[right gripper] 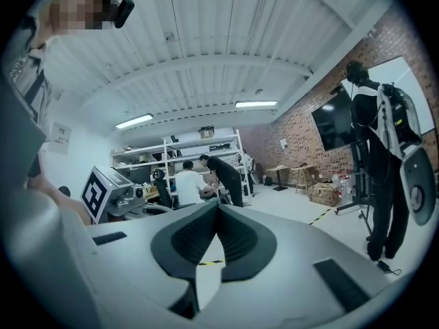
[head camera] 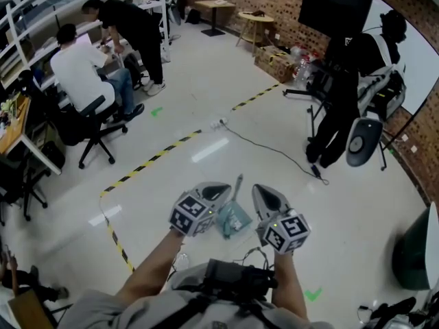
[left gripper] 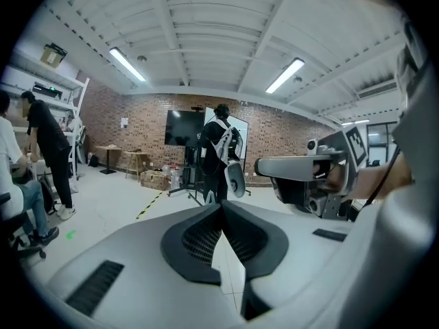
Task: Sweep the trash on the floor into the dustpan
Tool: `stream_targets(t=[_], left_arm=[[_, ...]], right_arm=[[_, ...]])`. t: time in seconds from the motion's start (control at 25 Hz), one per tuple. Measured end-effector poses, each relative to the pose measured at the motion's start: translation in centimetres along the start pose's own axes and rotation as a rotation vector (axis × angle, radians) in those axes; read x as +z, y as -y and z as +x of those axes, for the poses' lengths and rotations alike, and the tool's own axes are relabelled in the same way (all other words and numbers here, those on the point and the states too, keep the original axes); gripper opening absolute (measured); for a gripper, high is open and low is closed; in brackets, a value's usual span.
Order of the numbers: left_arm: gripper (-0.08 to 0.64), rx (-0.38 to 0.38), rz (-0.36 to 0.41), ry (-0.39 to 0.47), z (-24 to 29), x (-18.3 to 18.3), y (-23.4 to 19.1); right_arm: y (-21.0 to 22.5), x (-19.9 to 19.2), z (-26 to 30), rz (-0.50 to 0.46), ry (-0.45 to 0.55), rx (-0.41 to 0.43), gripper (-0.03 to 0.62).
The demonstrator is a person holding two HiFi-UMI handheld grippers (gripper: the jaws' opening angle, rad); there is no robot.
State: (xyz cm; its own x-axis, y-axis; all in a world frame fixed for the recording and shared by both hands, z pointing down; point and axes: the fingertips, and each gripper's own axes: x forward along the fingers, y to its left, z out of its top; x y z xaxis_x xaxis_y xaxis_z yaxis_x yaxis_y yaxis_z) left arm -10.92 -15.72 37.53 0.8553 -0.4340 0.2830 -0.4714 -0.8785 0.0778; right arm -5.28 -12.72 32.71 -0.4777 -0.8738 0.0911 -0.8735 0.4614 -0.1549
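In the head view a teal dustpan (head camera: 233,218) lies on the floor below and between my two grippers, its handle (head camera: 239,182) pointing away from me. My left gripper (head camera: 217,189) is held up in the air to the left of it, jaws shut and empty. To the right of it my right gripper (head camera: 265,197) is held up the same way, shut and empty. The left gripper view shows its jaws (left gripper: 221,205) meeting at the tips and the right gripper (left gripper: 309,177) beside it. The right gripper view shows its own shut jaws (right gripper: 218,205). I cannot make out any trash or a broom.
A yellow-black tape line (head camera: 147,162) crosses the floor ahead. A power strip (head camera: 219,123) with a cable (head camera: 274,149) lies beyond it. Two people work at desks (head camera: 89,60) at the far left. A person in black (head camera: 350,94) stands at the right by a stand.
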Motion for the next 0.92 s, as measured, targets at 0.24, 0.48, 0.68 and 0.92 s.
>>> stream_targets(t=[0.24, 0.48, 0.68, 0.92], left_arm=[[0.0, -0.002, -0.007, -0.011, 0.1, 0.0, 0.9], [0.0, 0.001, -0.005, -0.013, 0.1, -0.2, 0.9], [0.0, 0.001, -0.008, 0.008, 0.2, 0.5, 1.4], [0.0, 0.002, -0.013, 0.005, -0.2, 0.5, 1.7]], right_arm=[[0.0, 0.5, -0.3, 0.0, 0.007, 0.005, 0.0], [-0.2, 0.6, -0.5, 0.002, 0.014, 0.016, 0.0], [-0.2, 1.0, -0.9, -0.006, 0.01, 0.01, 0.0], [-0.7, 0.9, -0.9, -0.008, 0.016, 0.015, 0.0]])
